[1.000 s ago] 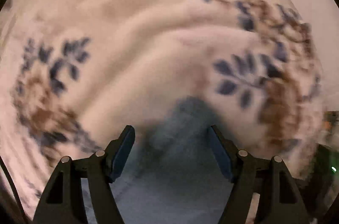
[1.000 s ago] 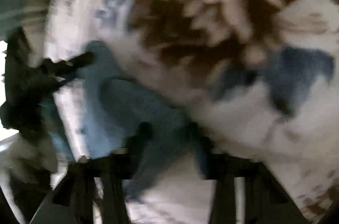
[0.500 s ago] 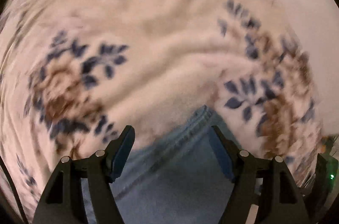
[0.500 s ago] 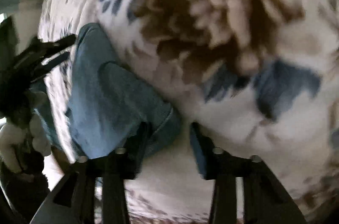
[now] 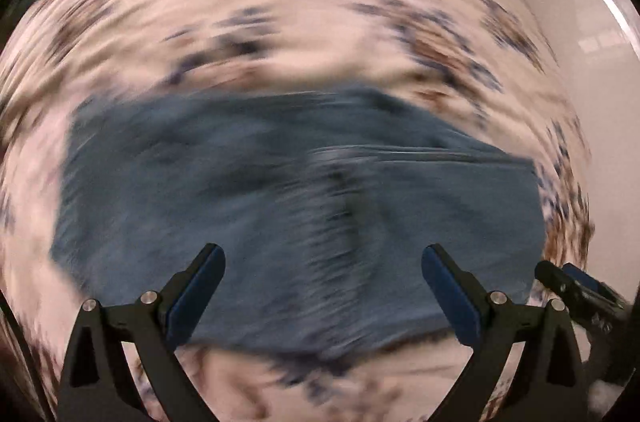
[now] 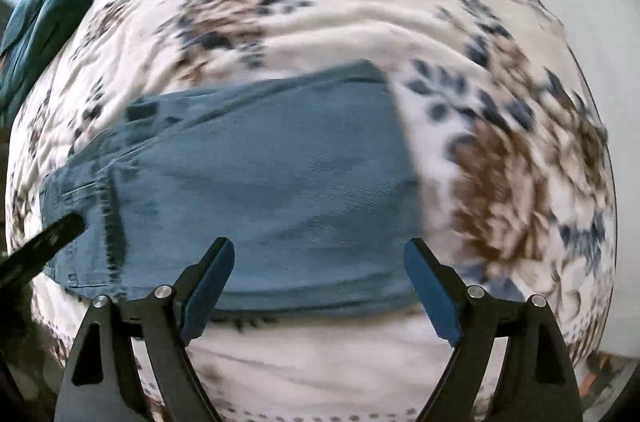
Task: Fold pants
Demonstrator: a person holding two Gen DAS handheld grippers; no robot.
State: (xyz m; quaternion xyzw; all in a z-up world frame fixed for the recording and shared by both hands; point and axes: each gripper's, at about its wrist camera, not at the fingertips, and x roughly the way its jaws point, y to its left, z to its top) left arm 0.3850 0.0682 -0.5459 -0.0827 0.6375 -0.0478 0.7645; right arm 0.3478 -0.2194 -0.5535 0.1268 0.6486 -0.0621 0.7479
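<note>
A bed covered in a cream bedspread [image 6: 360,2] printed with blue and brown flowers fills both views, its cloth rumpled into long ridges. At the far left edge in the right wrist view lies a dark teal cushion or cloth [image 6: 48,2]; a pale wall [image 5: 600,102] stands at the right.

The folded blue denim pants [image 6: 260,190] lie flat on the bedspread near the middle, a broad rectangle whose long axis runs left to right. A straight edge closes the right end, and seams and a pocket show at the left end. The left wrist view is heavily blurred, so finer detail there cannot be told.

The left claw [image 5: 323,286] and the right claw [image 6: 319,280] both hang above the near edge of the pants with jaws spread wide, gripping nothing. Each claw's dark tip shows at the edge of the other's view.

Half a second ago both cameras sat close to the fabric, showing only a corner of denim; now the whole folded bundle is in sight.
</note>
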